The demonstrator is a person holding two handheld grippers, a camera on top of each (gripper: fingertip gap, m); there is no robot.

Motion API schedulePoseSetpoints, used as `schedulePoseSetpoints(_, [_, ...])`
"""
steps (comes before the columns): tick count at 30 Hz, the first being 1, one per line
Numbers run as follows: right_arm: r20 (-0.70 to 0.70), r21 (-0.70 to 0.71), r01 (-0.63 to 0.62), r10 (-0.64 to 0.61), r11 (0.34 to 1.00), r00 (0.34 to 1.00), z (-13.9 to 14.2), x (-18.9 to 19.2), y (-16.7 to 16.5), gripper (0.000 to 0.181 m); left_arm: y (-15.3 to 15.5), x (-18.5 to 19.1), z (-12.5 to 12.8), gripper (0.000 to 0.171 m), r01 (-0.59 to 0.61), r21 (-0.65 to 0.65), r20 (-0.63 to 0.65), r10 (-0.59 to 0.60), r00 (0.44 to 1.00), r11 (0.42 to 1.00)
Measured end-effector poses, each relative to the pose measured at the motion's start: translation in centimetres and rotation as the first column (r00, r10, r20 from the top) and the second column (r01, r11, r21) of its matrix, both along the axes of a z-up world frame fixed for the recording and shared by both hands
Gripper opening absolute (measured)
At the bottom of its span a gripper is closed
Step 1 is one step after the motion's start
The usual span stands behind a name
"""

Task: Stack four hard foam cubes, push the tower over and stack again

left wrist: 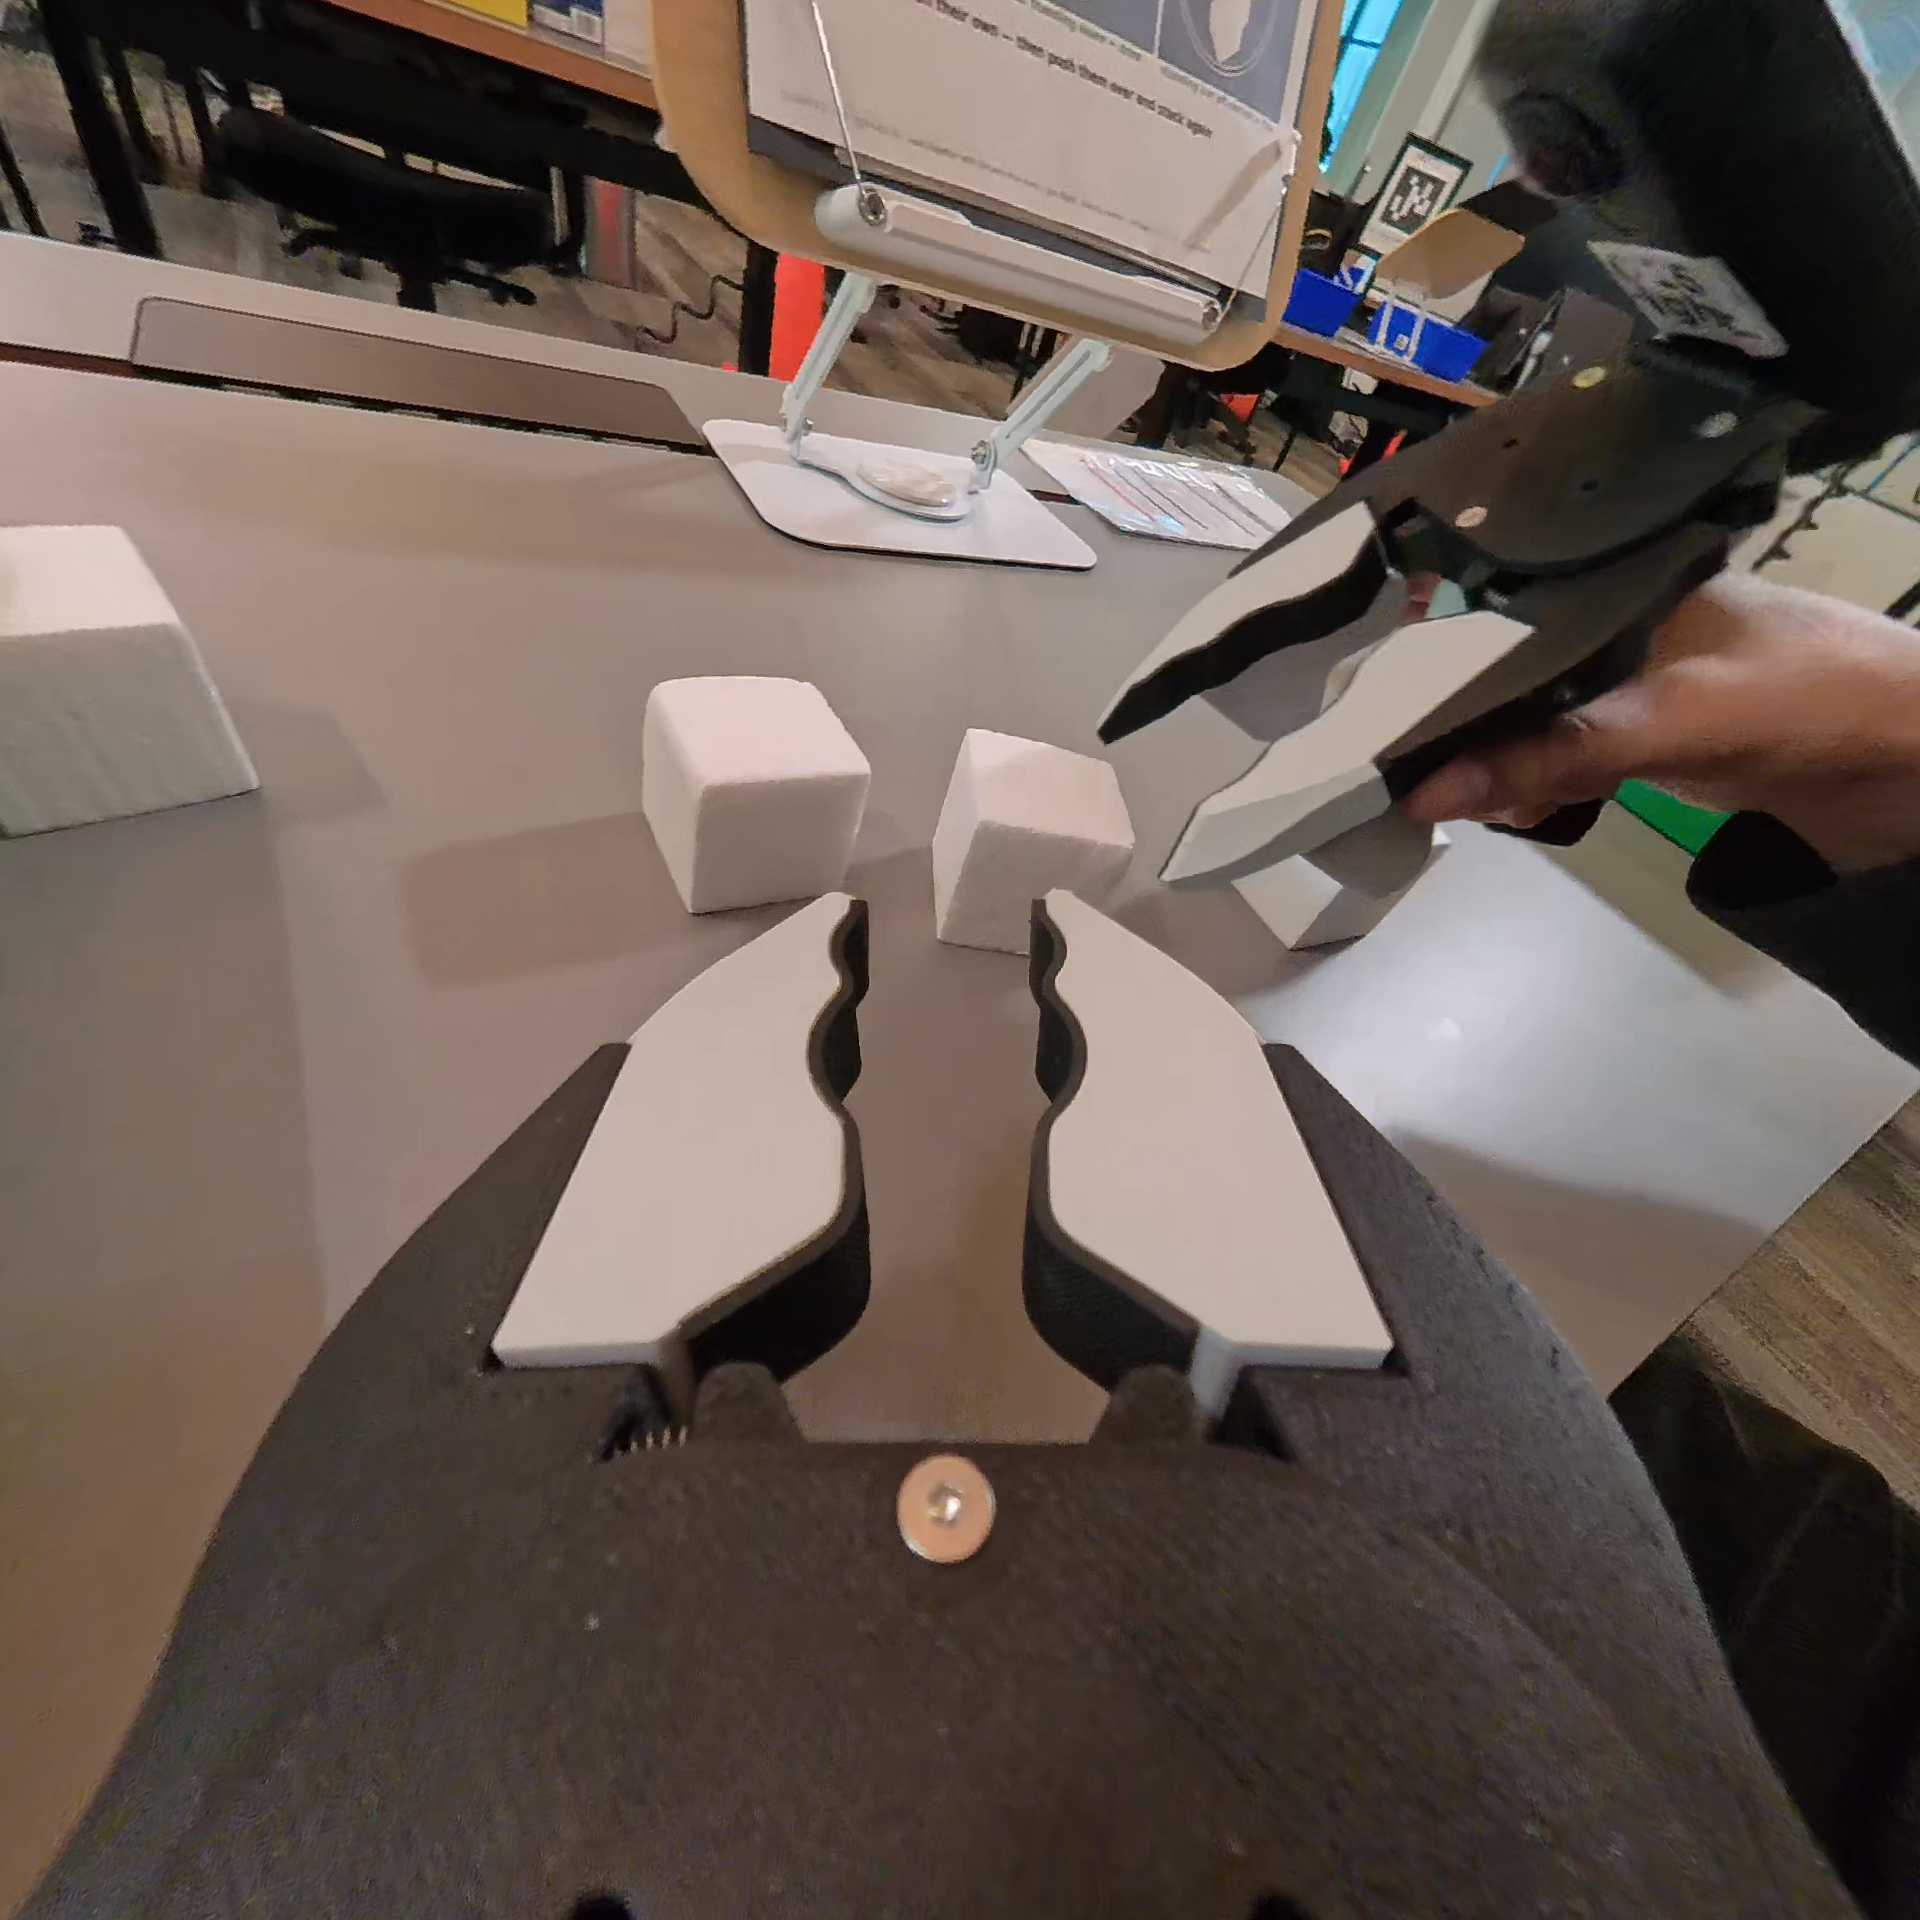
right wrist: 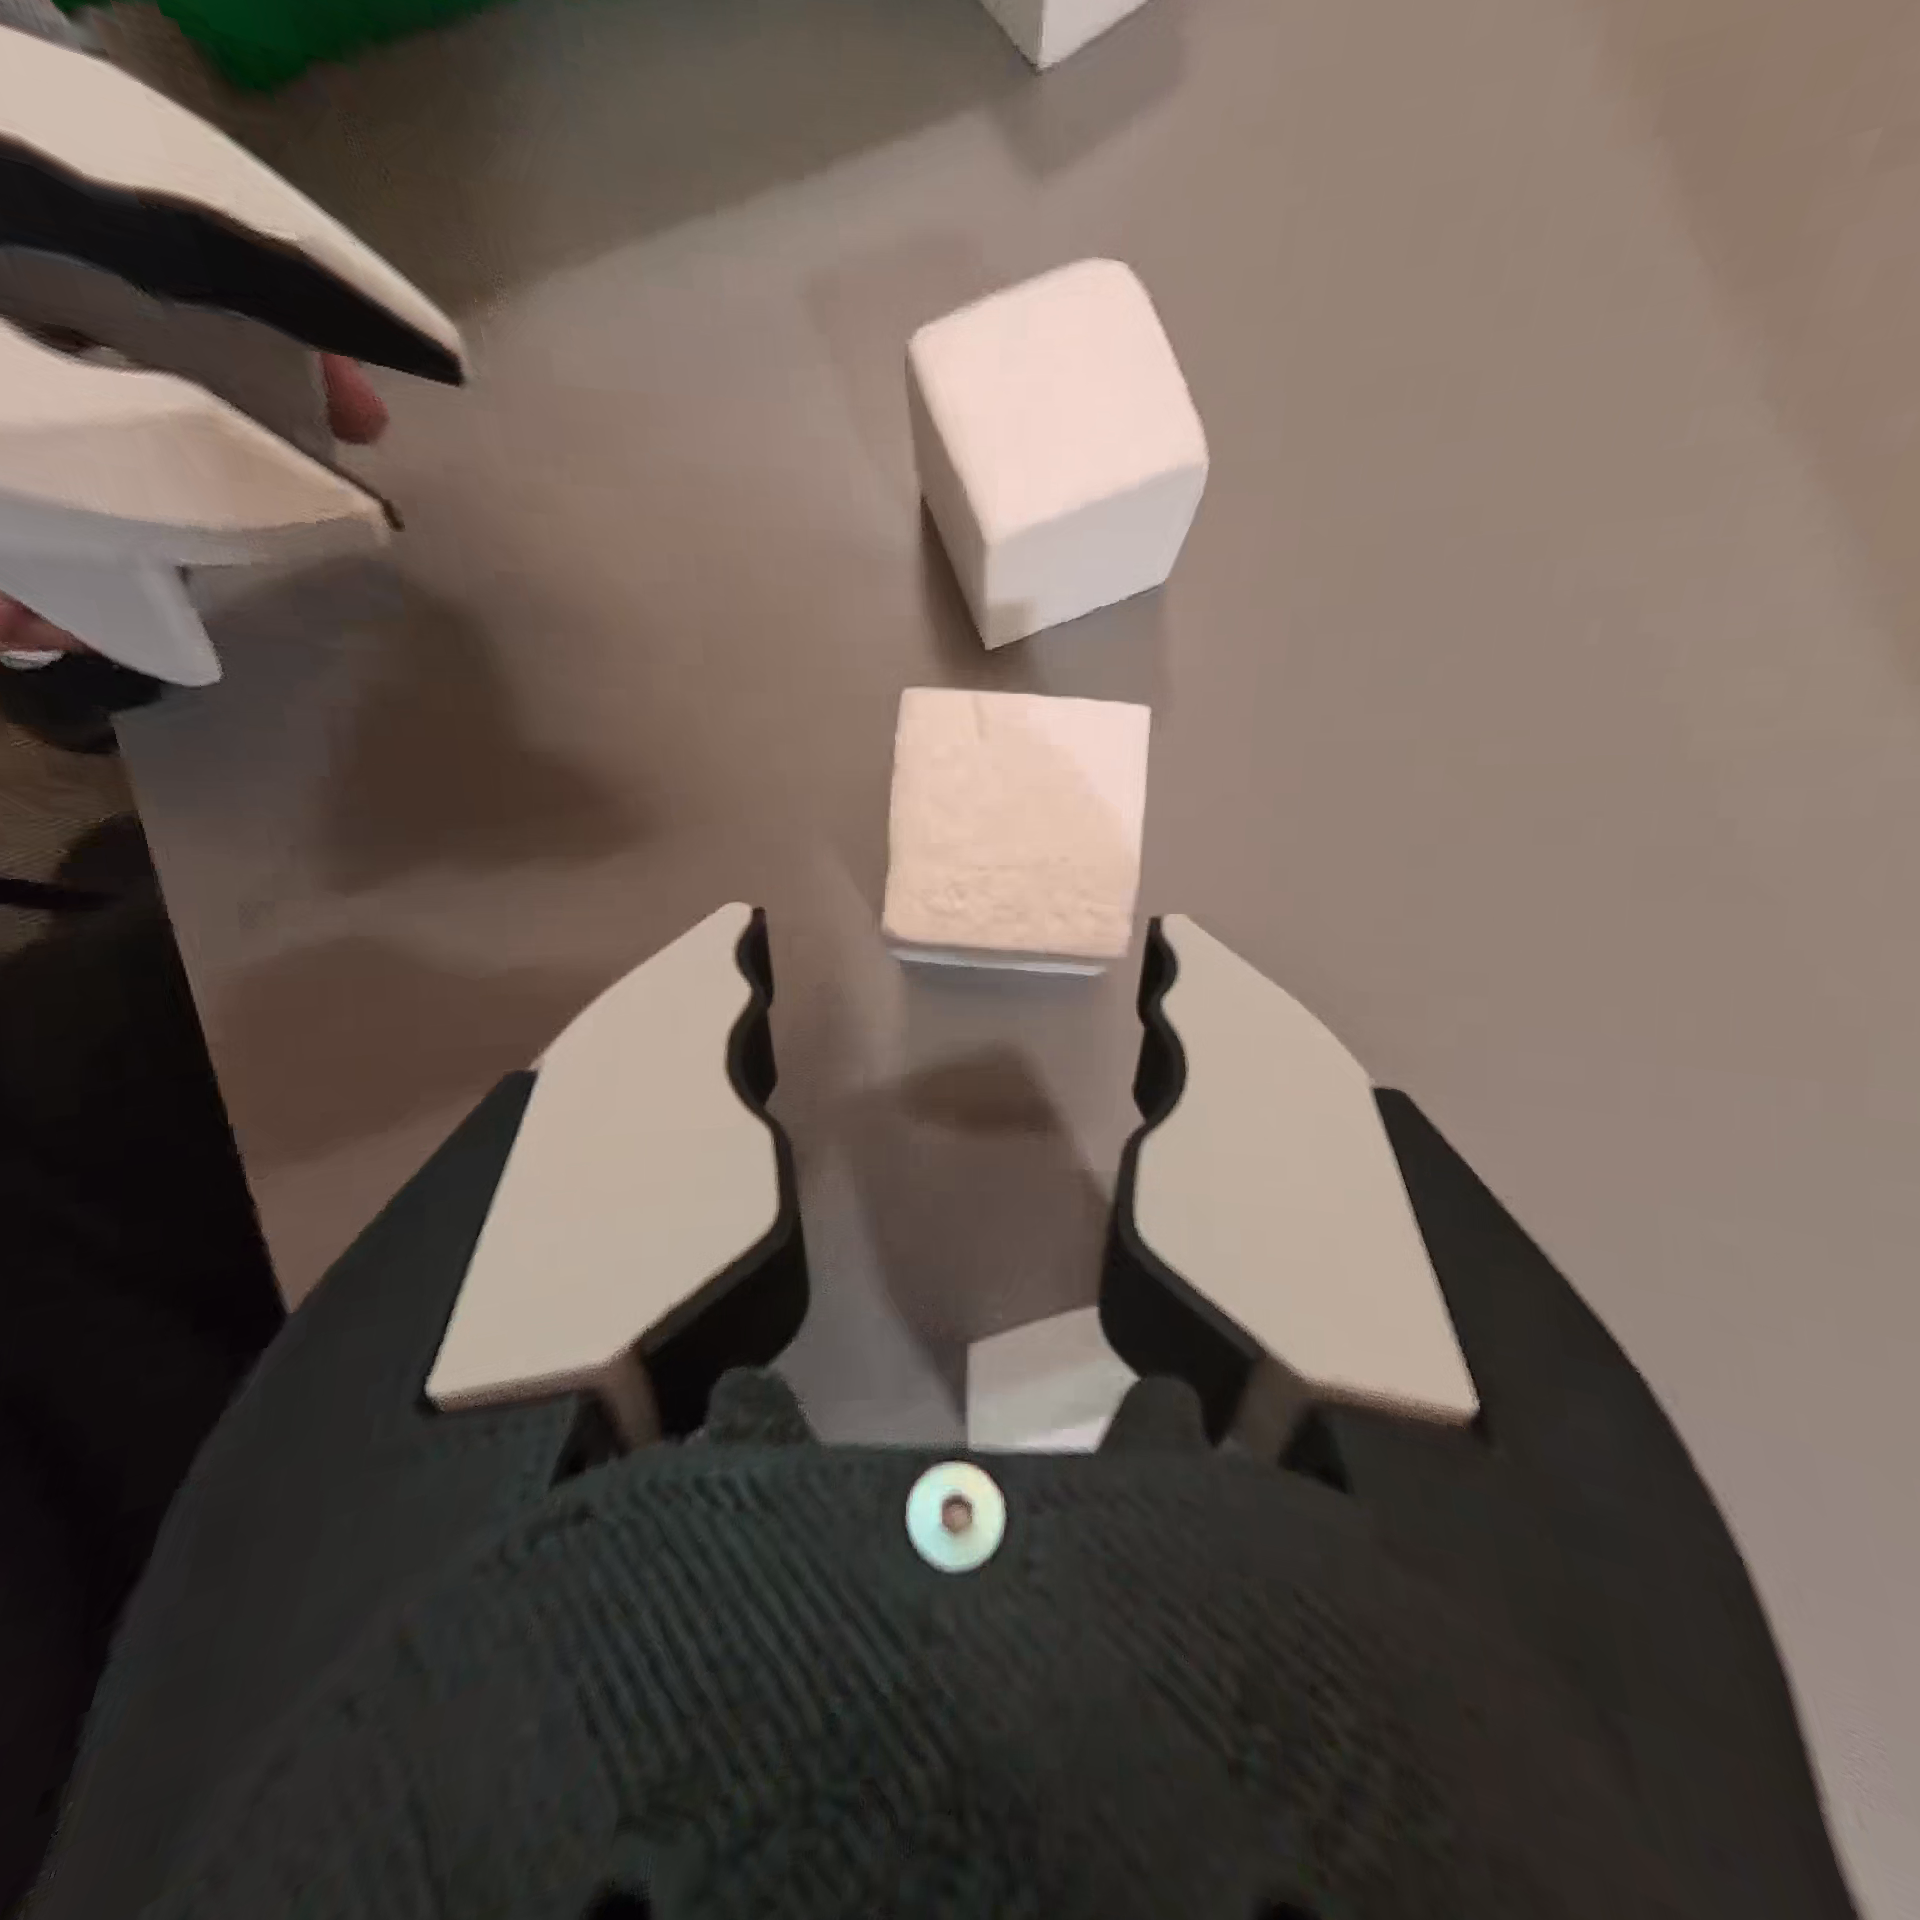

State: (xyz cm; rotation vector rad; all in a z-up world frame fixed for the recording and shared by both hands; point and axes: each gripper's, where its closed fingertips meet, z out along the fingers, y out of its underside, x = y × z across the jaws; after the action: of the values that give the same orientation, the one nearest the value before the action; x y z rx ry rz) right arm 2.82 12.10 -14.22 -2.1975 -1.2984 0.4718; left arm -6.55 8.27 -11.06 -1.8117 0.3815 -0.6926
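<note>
While looking along the left gripper [left wrist: 948,914]: jaws parted a little, gripping nothing, held low over the grey table [left wrist: 416,623]. Just ahead of the tips, two white foam cubes: left cube [left wrist: 753,790] and centre cube [left wrist: 1023,842], near each other but apart. Off to the left, well apart, a larger white block [left wrist: 94,675]. At the right, the right gripper [left wrist: 1138,805], carried by a hand [left wrist: 1714,707], jaws wide and empty, slanting down over a third cube [left wrist: 1309,904] that is partly hidden beneath it. Behind, a document stand [left wrist: 904,499] with a printed sheet.

Risk as judged from this view: foam looks light, so any brush from a tip likely to shove or tip the centre cube into its neighbour. Both grippers crowding the same cubes, hence a fair chance of knocking together.

When turning to the right wrist view: jaws wide, nothing between them but table. Right gripper [right wrist: 956,925] pointing at the near cube [right wrist: 1013,821], just beyond the tips; far cube [right wrist: 1055,447] behind it, apart. Low between the fingers, a white corner [right wrist: 1049,1382], possibly the third cube, though too little showing to be sure. Left gripper [right wrist: 421,442] blurred at the left edge.

Risk here: near cube hardly narrower than the gap, so an off-centre approach apt to push it along the table into the far cube rather than enclose it
</note>
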Motion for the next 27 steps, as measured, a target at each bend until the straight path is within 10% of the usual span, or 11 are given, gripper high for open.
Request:
schedulePoseSetpoints(5, [0.056, -0.189, 0.013, -0.003, 0.982, 0.998, -2.2, -0.8, -0.3, 0.053, 0.1, -0.3, -0.3, 0.03, -0.012, 0.006, -0.026, 0.012, 1.0, 1.0])
schedulePoseSetpoints(13, [-0.311, -0.096, -0.054, 0.022, 0.994, 0.95, 7.6, 2.2, -0.3, 0.052, 1.0, 0.6, 0.0, 0.029, 0.002, 0.021, -0.03, -0.001, 1.0, 1.0])
schedulePoseSetpoints(27, [-0.03, 0.048, -0.149, 0.15, 0.988, 0.988, 5.0, 14.6, -4.8, 0.052, 3.0, 9.0, 0.0, 0.029, 0.209, 0.02, -0.021, -0.209, 0.978, 0.978])
